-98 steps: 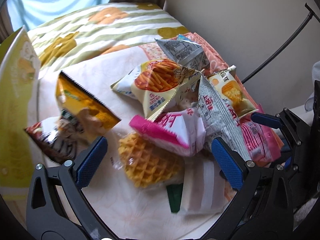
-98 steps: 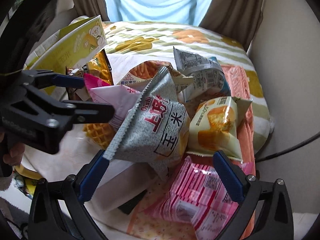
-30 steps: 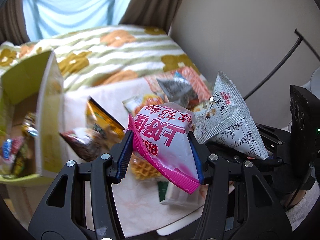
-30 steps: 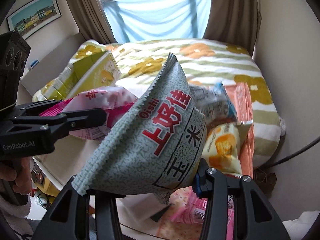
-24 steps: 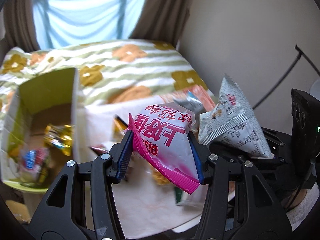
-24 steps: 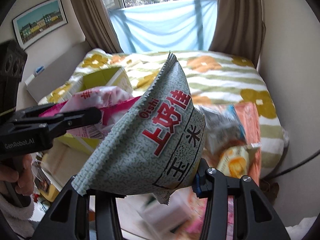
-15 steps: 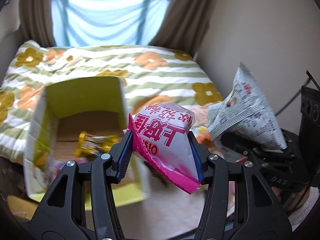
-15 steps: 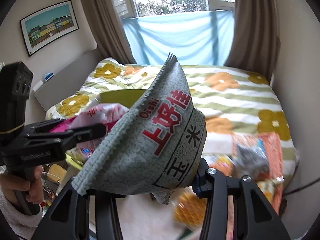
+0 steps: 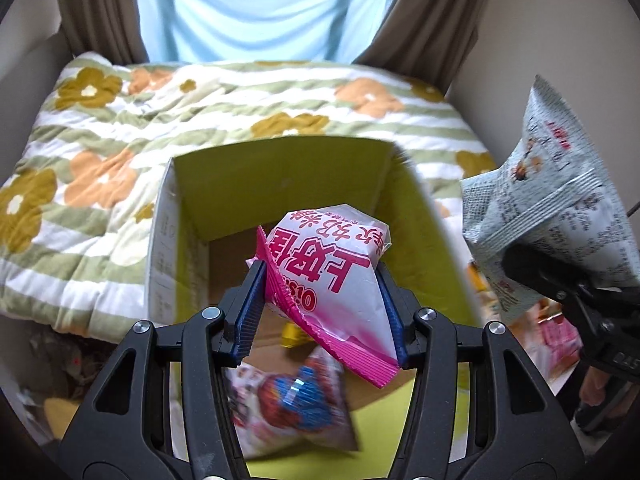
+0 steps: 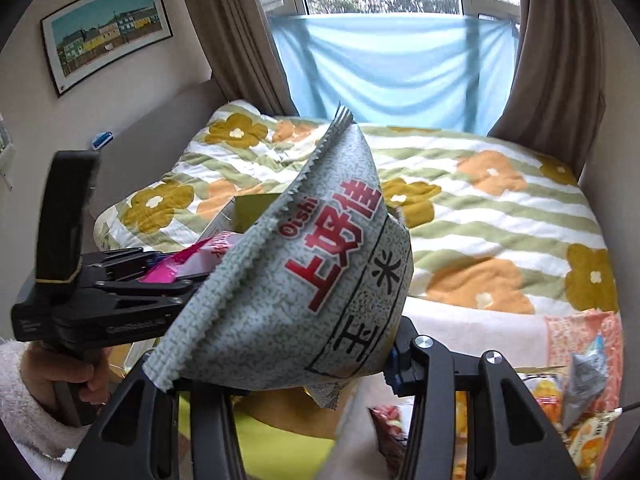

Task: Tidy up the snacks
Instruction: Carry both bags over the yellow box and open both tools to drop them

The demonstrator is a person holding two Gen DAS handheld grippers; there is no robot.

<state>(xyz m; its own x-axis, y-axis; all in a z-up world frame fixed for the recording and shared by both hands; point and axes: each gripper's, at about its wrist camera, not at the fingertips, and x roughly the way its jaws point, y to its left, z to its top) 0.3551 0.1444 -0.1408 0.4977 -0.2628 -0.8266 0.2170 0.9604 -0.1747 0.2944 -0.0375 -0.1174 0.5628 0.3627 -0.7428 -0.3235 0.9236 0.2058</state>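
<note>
here the pink oishi packet (image 9: pixel 340 276) is clamped in the left gripper (image 9: pixel 320 304) directly above the open yellow-green carton (image 9: pixel 280 168) (nearer hand); the grey oishi packet (image 10: pixel 304 280) is pinched by the right gripper (image 10: pixel 280 380) beside it.

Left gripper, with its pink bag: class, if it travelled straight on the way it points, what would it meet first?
Probably the open yellow-green box, most likely its cardboard floor; depth is hard to judge.

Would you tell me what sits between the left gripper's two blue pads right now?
In the left wrist view, the pink snack bag is clamped between the left gripper's pads, above the open green box.
</note>
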